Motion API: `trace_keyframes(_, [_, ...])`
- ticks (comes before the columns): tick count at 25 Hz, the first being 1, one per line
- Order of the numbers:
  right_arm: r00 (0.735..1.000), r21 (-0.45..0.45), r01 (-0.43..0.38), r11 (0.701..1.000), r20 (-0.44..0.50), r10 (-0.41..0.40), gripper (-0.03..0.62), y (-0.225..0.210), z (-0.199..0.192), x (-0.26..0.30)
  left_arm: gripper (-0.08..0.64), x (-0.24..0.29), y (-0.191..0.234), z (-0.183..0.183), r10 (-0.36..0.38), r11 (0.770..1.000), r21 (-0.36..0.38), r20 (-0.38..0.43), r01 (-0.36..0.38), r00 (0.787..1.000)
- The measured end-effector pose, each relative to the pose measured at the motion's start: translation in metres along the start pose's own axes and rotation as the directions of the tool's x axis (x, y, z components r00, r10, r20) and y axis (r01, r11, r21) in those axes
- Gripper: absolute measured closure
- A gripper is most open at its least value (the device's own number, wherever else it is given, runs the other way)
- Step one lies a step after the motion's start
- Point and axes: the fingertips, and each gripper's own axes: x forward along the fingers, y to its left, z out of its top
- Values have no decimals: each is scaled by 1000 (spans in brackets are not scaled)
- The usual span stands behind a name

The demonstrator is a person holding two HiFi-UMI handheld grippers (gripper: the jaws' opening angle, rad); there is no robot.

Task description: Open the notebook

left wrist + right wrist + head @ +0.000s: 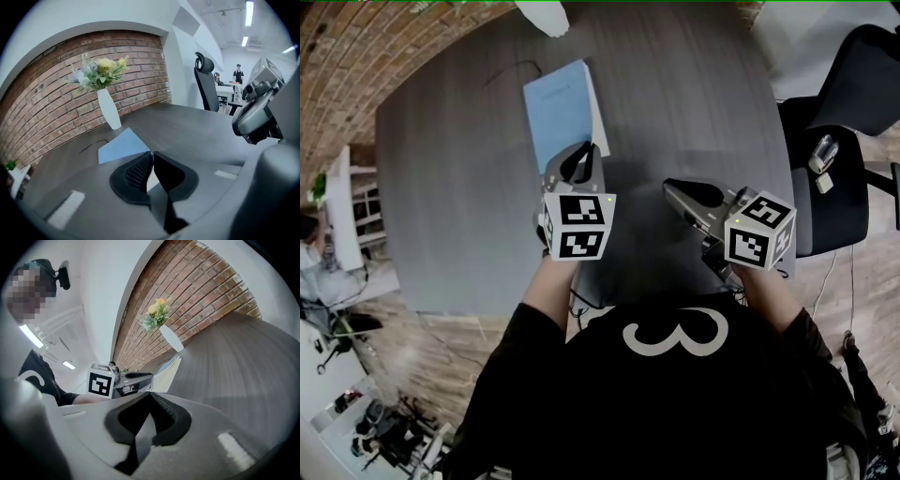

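Note:
A notebook (561, 111) with a light blue cover lies on the round dark grey table (450, 187), its white page edges showing on the right side. My left gripper (585, 156) sits at the notebook's near edge. In the left gripper view the jaws of this gripper (152, 153) meet on the edge of the blue cover (119, 145), with white pages showing below between them. My right gripper (671, 188) hovers over bare table to the right of the notebook, apart from it. In the right gripper view its jaws (150, 397) stand shut with nothing between them.
A white vase with flowers (108, 110) stands at the table's far edge, beyond the notebook. A thin dark cable (511, 70) lies to the left of the book. A black office chair (844, 141) stands off the table's right side. A brick wall runs behind.

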Motion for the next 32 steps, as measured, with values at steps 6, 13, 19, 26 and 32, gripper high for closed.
trace_keyframes(6, [999, -23, -20, 1000, -25, 19, 591, 11, 1, 15, 522, -22, 23, 8, -9, 983, -182, 92, 25, 996])
trace_keyframes(13, [998, -55, -46, 997, -49, 44, 591, 26, 4, 30, 523, -53, 58, 13, 22, 918, -390, 223, 68, 975])
trace_keyframes(19, [995, -71, -62, 996, -77, 57, 591, 32, 2, 37, 525, -74, 84, 6, 69, 826, -551, 309, 119, 949])
trace_keyframes(26, [991, -86, -76, 993, -120, 66, 591, 37, -2, 46, 523, -91, 115, -15, 126, 651, -725, 396, 225, 910])
trace_keyframes(32, [986, -100, -88, 991, -153, 72, 591, 40, -1, 54, 523, -105, 147, -46, 182, 555, -804, 367, 213, 912])
